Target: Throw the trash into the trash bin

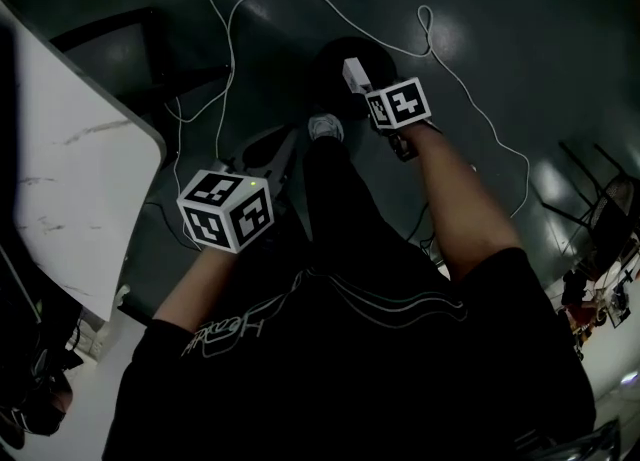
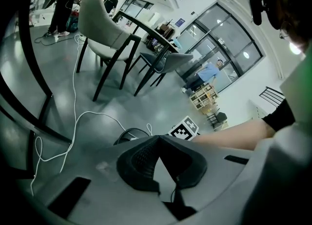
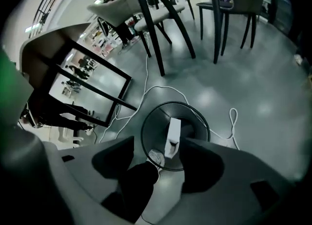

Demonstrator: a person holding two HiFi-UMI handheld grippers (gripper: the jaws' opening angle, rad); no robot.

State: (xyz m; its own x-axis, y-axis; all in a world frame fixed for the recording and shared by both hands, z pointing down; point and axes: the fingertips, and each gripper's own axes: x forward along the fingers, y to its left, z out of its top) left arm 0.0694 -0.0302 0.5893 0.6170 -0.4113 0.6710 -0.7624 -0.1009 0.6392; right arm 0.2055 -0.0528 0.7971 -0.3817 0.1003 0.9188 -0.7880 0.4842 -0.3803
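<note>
White box [image 3: 171,133] above open black bin [image 3: 193,118], between wide-apart jaws of right hand-held gripper [image 3: 155,143]; left hand-held gripper [image 2: 158,141] clenched, empty.

Over the black bin [image 1: 328,67], white trash [image 1: 354,73] hangs at the right claw [image 1: 364,90].

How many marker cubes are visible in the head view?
2. One cube is on the left gripper, beside the white table; the other cube is on the right gripper, over the trash bin. None seems hidden.
</note>
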